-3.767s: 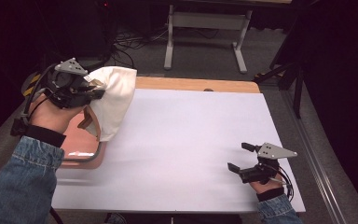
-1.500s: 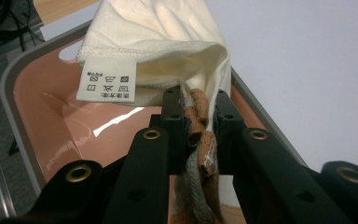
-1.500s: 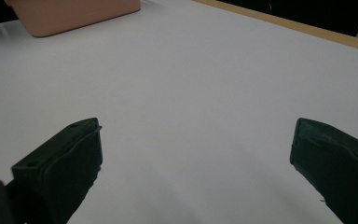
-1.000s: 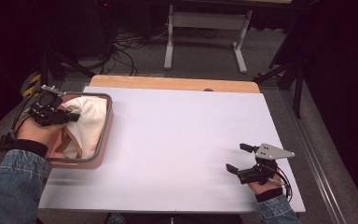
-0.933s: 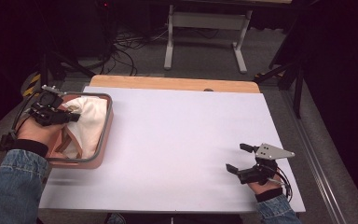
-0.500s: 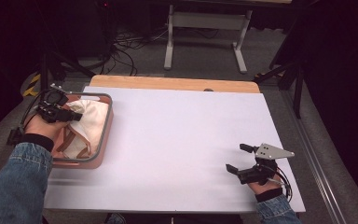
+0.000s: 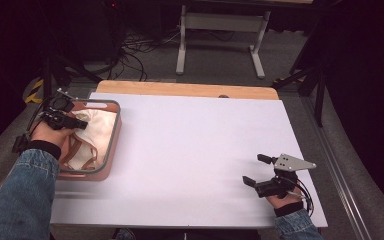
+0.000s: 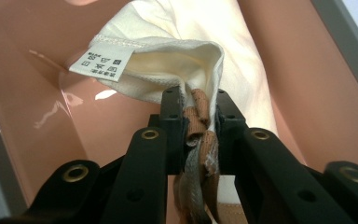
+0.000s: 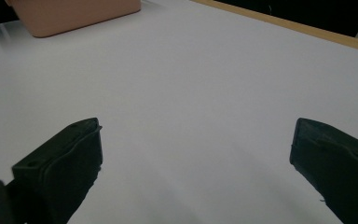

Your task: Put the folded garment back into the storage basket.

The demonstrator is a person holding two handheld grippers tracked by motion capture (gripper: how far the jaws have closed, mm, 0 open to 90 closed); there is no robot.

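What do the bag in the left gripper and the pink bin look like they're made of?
Bag: likely woven cotton, matte cream, with a stitched hem, sewn-in label and brown webbing straps.
Bin: looks like moulded plastic, glossy pink, with sharp glare on its inner wall and a grey rim.

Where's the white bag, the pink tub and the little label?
Bag (image 7: pixel 96 131), high view, on its white cloth.
Tub (image 7: pixel 116 131), high view, on its right rim.
Label (image 8: pixel 101 62), left gripper view, on its printed face.
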